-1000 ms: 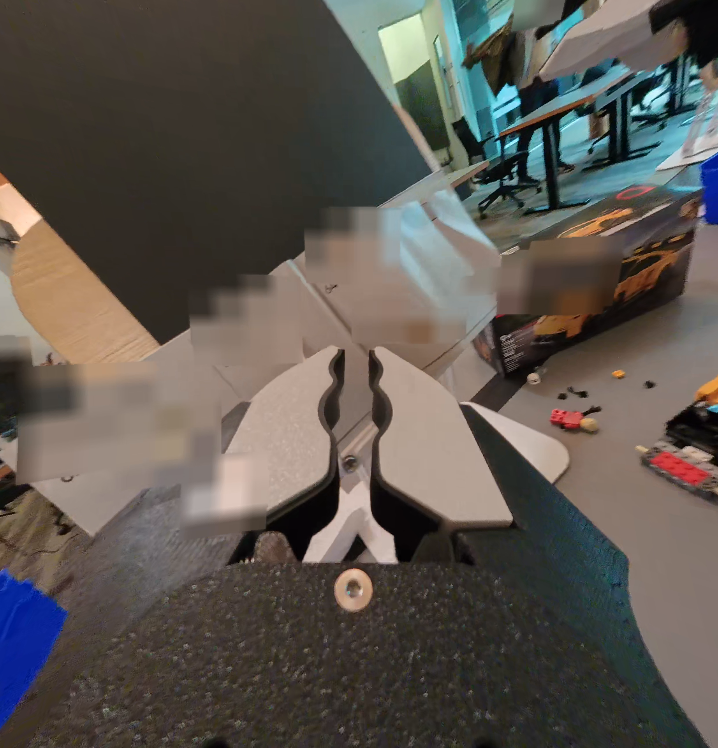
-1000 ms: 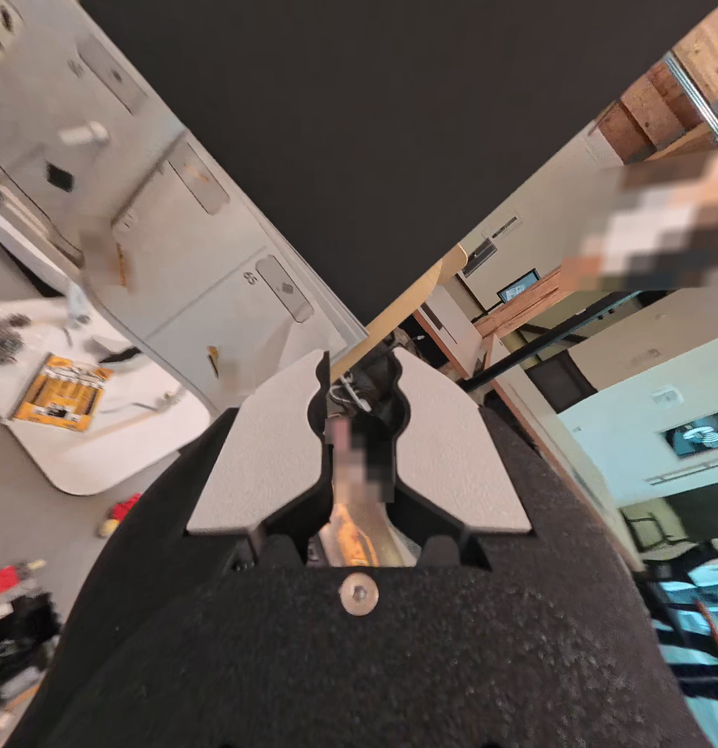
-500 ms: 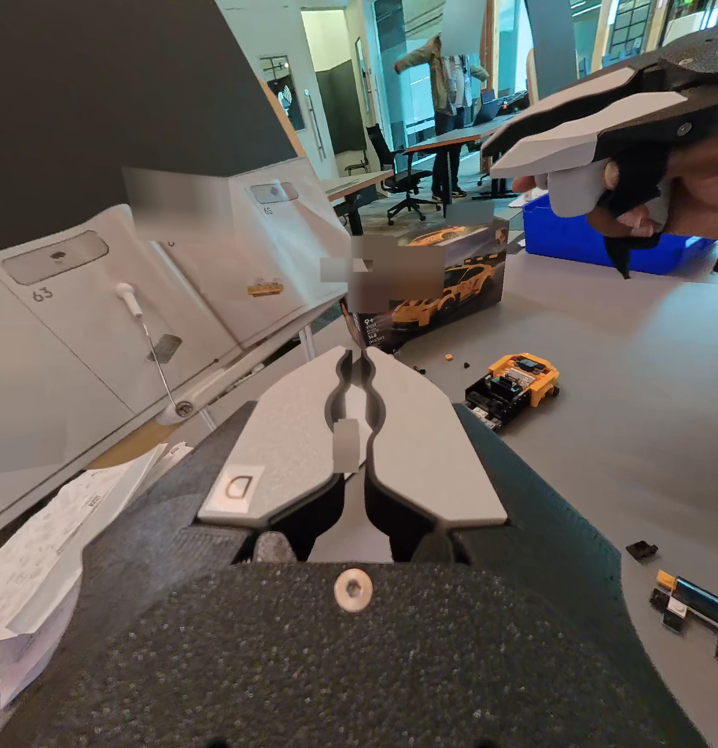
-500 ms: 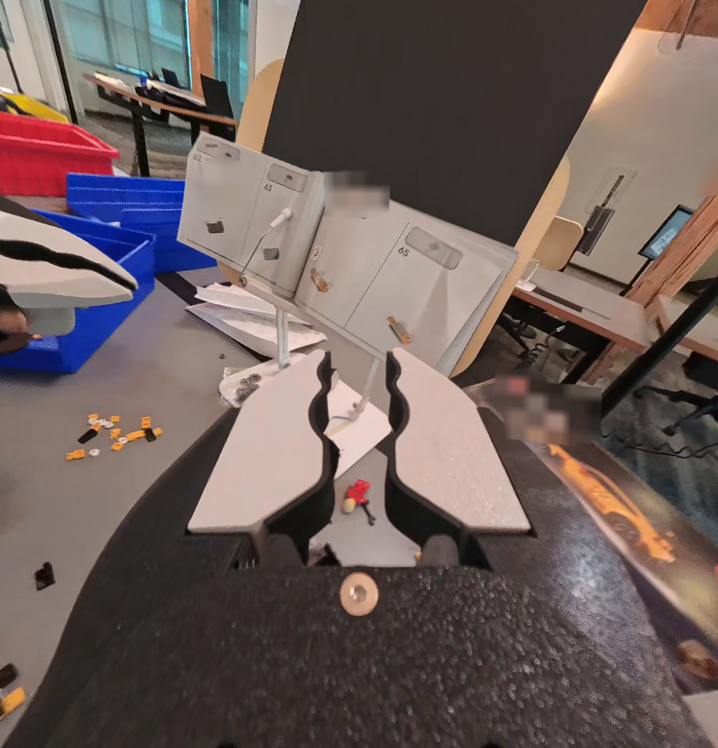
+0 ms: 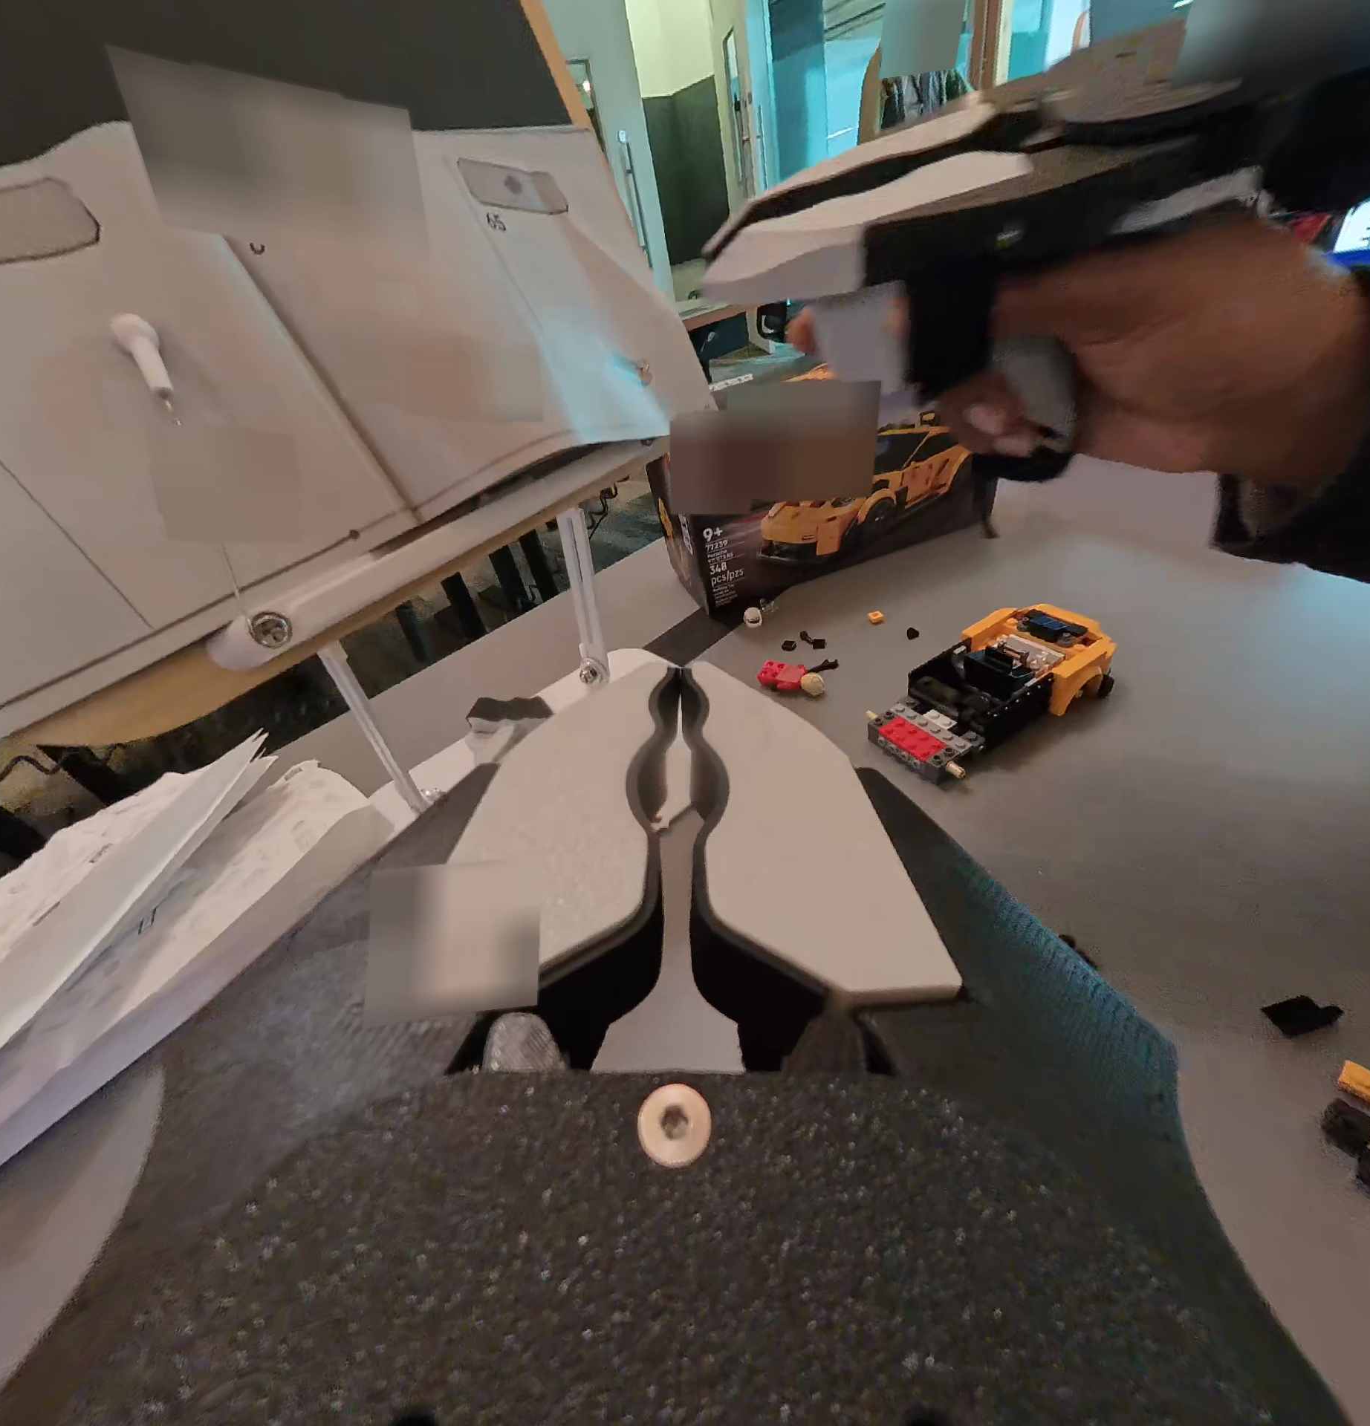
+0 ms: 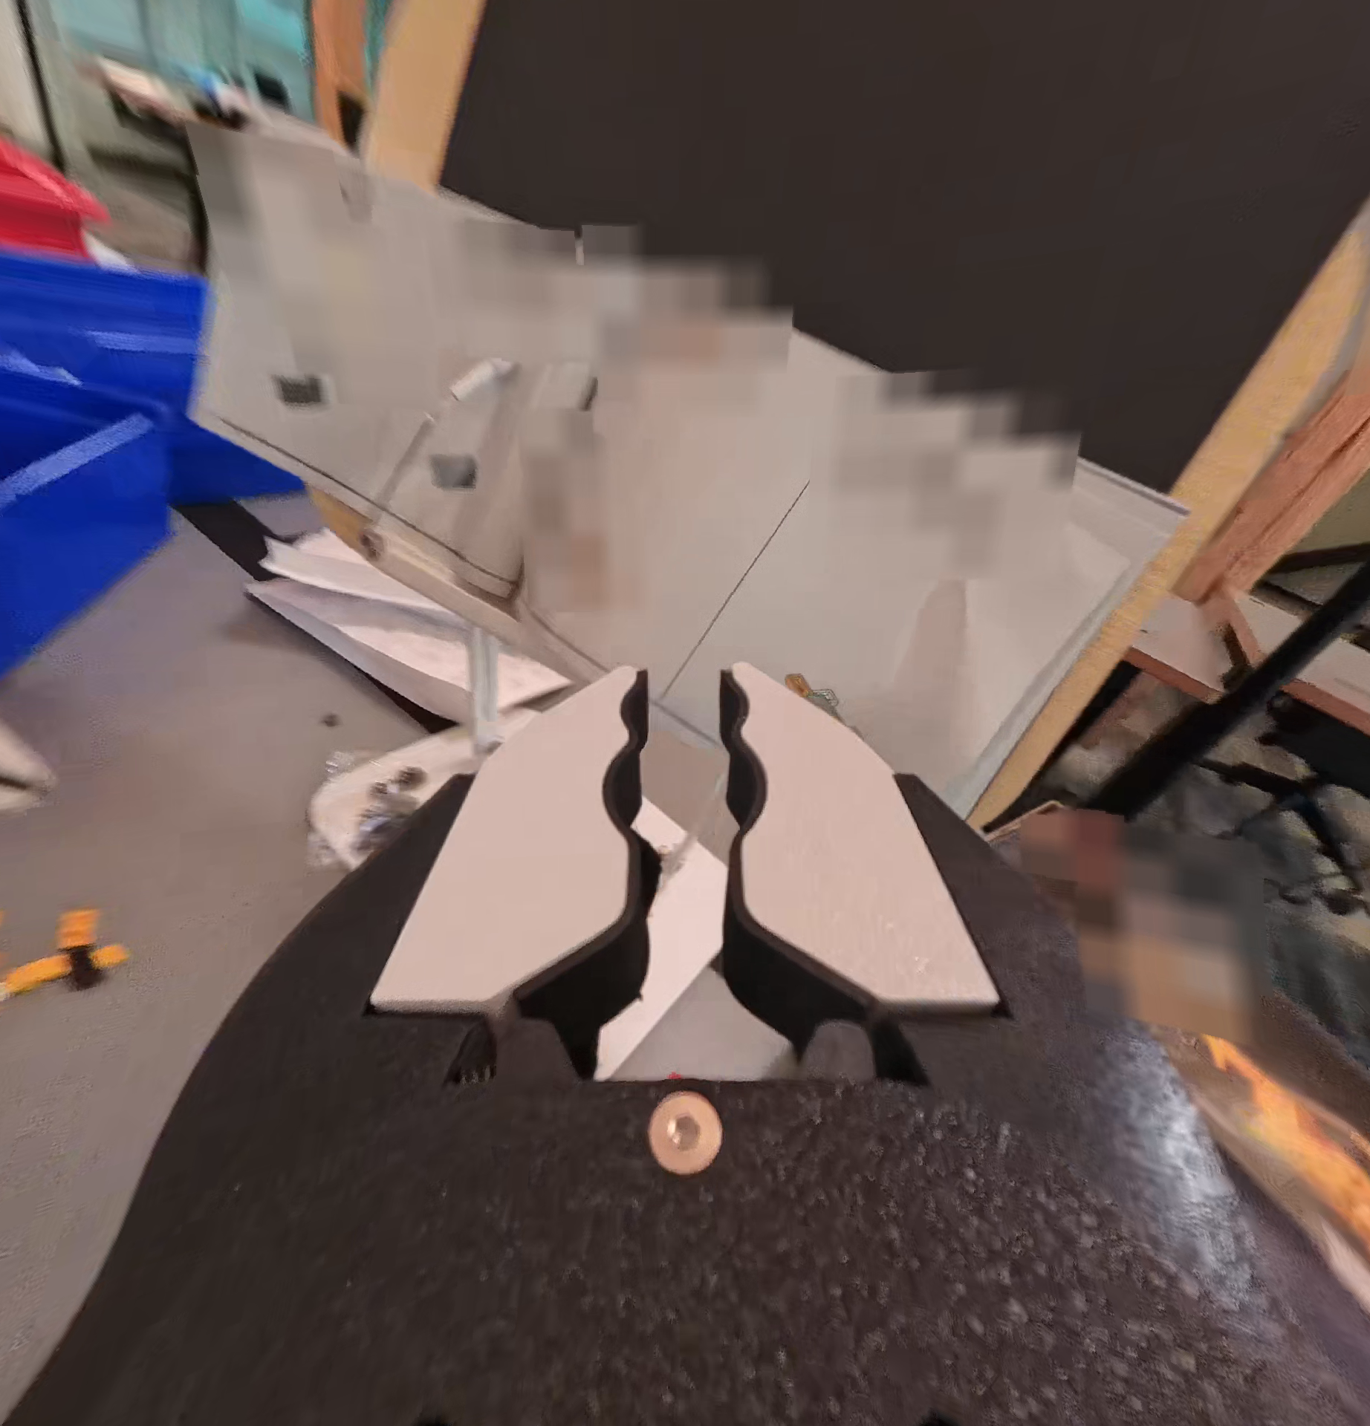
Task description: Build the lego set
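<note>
A part-built orange and black lego car (image 5: 991, 687) sits on the grey table (image 5: 1129, 849), right of and beyond my left gripper (image 5: 680, 677). That gripper is shut with nothing between its fingers and hovers above the table. A red minifigure part (image 5: 782, 675) and tiny loose pieces lie just past its tips. My right gripper (image 6: 686, 679) is partly open and empty, pointing at the open instruction booklet (image 6: 744, 555) on its stand. In the left wrist view it shows at the upper right (image 5: 859, 231), held by a hand, above the lego box (image 5: 821, 525).
The booklet on its stand (image 5: 280, 347) fills the left back. A stack of papers (image 5: 126, 887) lies at the left. Blue bins (image 6: 72, 432) and a red bin (image 6: 18, 201) stand at the far left. Orange pieces (image 6: 49, 957) and black bits (image 5: 1299, 1015) are scattered.
Both views swung down from the black board to the table. My left gripper's small gap has closed. My right gripper has come closer to the booklet and to the left gripper.
</note>
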Demonstrator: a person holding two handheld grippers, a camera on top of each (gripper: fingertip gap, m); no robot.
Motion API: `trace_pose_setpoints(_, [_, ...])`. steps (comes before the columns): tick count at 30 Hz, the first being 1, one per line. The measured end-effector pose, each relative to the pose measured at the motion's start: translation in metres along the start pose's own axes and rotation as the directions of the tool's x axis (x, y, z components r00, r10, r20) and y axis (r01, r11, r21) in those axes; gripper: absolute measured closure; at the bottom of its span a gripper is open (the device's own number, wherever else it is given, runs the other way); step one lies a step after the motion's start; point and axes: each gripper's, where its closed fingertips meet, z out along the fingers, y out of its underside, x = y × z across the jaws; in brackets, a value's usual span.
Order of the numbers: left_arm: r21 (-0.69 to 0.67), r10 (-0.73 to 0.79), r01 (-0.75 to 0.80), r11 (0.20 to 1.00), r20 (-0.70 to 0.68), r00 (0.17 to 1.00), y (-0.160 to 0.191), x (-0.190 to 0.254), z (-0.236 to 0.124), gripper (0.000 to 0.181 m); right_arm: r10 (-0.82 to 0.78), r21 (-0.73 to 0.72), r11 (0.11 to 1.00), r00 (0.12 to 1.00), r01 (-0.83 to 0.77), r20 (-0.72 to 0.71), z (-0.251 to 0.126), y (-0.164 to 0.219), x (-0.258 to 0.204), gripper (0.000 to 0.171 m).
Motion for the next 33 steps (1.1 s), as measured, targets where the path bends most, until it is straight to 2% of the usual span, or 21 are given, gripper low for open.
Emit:
trace_pose_setpoints(3, [-0.011,0.011,-0.011,1.0,0.007,1.0,0.005,-0.003,0.0,0.181,-0.103,-0.102,0.99,0.993,0.096,-0.061,0.04,0.019,0.018,0.152])
trace_pose_setpoints(5, [-0.009,0.011,-0.011,1.0,0.011,1.0,0.005,-0.005,-0.001,0.181,-0.174,-0.159,0.975,0.977,0.154,-0.12,0.054,0.03,0.039,0.151])
trace_pose_setpoints(9, [-0.003,0.006,-0.006,1.0,0.025,1.0,0.003,-0.012,-0.002,0.181,-0.285,-0.179,0.951,0.939,0.252,-0.194,0.053,0.033,0.074,0.144])
trace_pose_setpoints(12, [-0.005,-0.006,0.007,1.0,0.03,1.0,0.006,-0.015,-0.002,0.181,-0.265,-0.182,0.957,0.94,0.228,-0.216,0.045,0.035,0.086,0.146])
trace_pose_setpoints(16, [-0.01,-0.007,0.008,1.0,0.04,0.999,0.007,-0.016,-0.003,0.181,-0.083,0.001,0.996,0.979,0.085,-0.187,0.002,0.003,0.075,0.15])
trace_pose_setpoints(19, [-0.007,-0.016,0.017,1.0,0.044,0.999,0.005,-0.017,-0.004,0.181,0.081,0.105,0.992,0.994,-0.073,-0.071,-0.047,-0.018,0.05,0.15])
trace_pose_setpoints(21, [-0.008,-0.02,0.02,1.0,0.044,0.999,0.005,-0.017,-0.004,0.181,0.167,0.12,0.979,0.986,-0.167,0.01,-0.08,-0.02,0.032,0.149])
trace_pose_setpoints(24, [-0.01,-0.016,0.016,1.0,0.041,0.999,0.004,-0.015,-0.004,0.181,0.24,0.077,0.966,0.967,-0.247,0.088,-0.118,-0.003,0.001,0.153])
trace_pose_setpoints(26, [-0.012,-0.018,0.018,1.0,0.032,0.999,0.002,-0.013,-0.004,0.181,0.28,0.058,0.955,0.95,-0.29,0.137,-0.137,0.012,-0.021,0.171])
trace_pose_setpoints(29, [-0.024,-0.014,0.013,1.0,-0.009,1.0,-0.003,-0.005,-0.004,0.181,0.298,0.053,0.948,0.936,-0.313,0.189,-0.151,0.036,-0.045,0.171])
trace_pose_setpoints(33, [-0.124,-0.018,-0.006,0.992,-0.194,0.981,-0.005,0.024,-0.011,0.181,0.248,0.022,0.963,0.919,-0.268,0.306,-0.155,0.054,-0.071,0.171])
